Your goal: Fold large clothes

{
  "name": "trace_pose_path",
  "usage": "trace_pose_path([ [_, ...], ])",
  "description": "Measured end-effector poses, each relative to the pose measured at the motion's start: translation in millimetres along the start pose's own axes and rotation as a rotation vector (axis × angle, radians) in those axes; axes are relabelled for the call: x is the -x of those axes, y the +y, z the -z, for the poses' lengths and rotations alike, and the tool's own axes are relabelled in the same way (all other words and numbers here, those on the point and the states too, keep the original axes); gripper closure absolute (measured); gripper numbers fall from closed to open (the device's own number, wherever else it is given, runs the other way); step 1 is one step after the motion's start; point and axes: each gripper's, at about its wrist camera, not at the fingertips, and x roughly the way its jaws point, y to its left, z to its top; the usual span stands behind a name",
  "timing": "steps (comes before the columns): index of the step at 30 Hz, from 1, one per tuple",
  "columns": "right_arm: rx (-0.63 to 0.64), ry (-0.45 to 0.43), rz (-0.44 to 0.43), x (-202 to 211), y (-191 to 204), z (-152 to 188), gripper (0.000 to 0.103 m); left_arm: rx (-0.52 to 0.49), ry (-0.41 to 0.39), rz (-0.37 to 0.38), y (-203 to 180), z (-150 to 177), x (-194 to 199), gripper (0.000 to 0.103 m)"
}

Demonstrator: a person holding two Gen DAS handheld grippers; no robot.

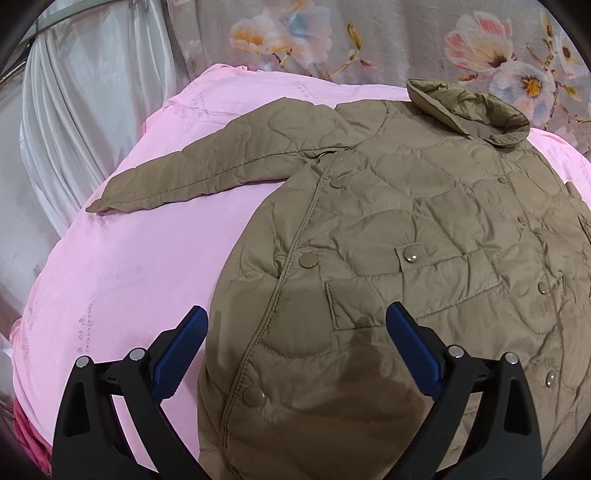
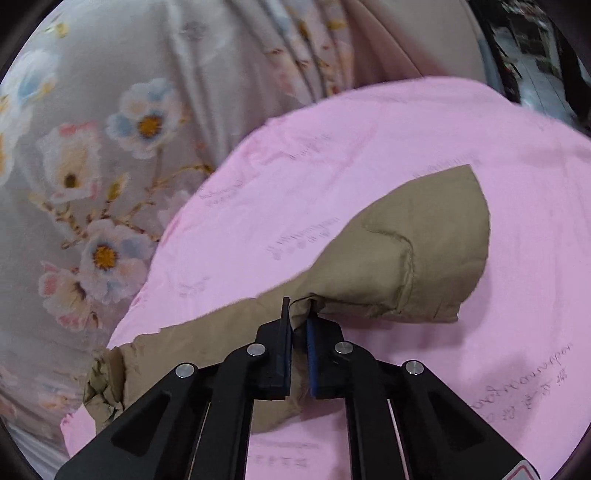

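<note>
An olive quilted jacket (image 1: 406, 229) lies flat, front up, on a pink sheet (image 1: 122, 266). Its collar is at the far right, and one sleeve (image 1: 192, 173) stretches out to the left. My left gripper (image 1: 295, 321) is open and empty, hovering over the jacket's lower hem near a snap button. In the right wrist view my right gripper (image 2: 298, 314) is shut on a fold of the jacket's other sleeve (image 2: 406, 258) and lifts it slightly off the pink sheet (image 2: 369, 147); the cuff end lies beyond the fingers.
A floral curtain (image 1: 406, 33) hangs behind the bed, also in the right wrist view (image 2: 110, 129). A white sheer curtain (image 1: 85, 92) hangs at the left. The pink sheet's edge drops off at the left.
</note>
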Motion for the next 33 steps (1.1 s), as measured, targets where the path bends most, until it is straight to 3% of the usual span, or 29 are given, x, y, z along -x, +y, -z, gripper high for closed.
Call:
trace_pose_path([
  [3, 0.181, -0.042, -0.118, 24.1, 79.4, 8.8, 0.097, 0.001, 0.013, -0.003, 0.7, 2.4, -6.4, 0.008],
  [7, 0.458, -0.043, -0.286, 51.2, 188.4, 58.1, 0.097, 0.006, 0.034, 0.001, 2.2, 5.6, -13.9, 0.008],
  [11, 0.662, 0.068, -0.447, 52.7, 270.1, 136.1, 0.097, 0.013, 0.041, 0.007, 4.6, 7.5, -16.8, 0.008],
  [16, 0.825, 0.219, -0.504, 21.5, 323.8, 232.4, 0.097, 0.016, 0.044, 0.016, 5.9, 7.0, -19.1, 0.008],
  [19, 0.899, 0.293, -0.515, 7.3, 334.0, 276.9, 0.089, 0.022, 0.048, 0.033, 8.4, 4.4, -19.6, 0.008],
  [21, 0.92, 0.338, -0.532, 5.0, 335.8, 293.1, 0.077, 0.037, 0.055, 0.069, 13.0, -1.1, -19.3, 0.008],
  [22, 0.906, 0.338, -0.562, 7.9, 334.6, 291.3, 0.073, 0.048, 0.055, 0.09, 15.3, -4.5, -18.2, 0.008],
  [24, 0.869, 0.3, -0.591, 20.5, 331.3, 280.0, 0.047, 0.072, 0.041, 0.131, 20.9, -15.8, -14.2, 0.008],
  [25, 0.848, 0.275, -0.594, 25.8, 327.1, 271.5, 0.044, 0.081, 0.034, 0.147, 22.5, -21.8, -12.8, 0.008],
  [29, 0.731, 0.198, -0.535, 33.7, 293.0, 224.4, 0.041, 0.137, 0.058, 0.304, 22.1, -56.3, -20.5, 0.007],
  [33, 0.556, 0.237, -0.393, 3.7, 232.1, 186.3, 0.041, 0.223, 0.156, 0.477, 7.8, -81.3, -43.7, 0.007],
])
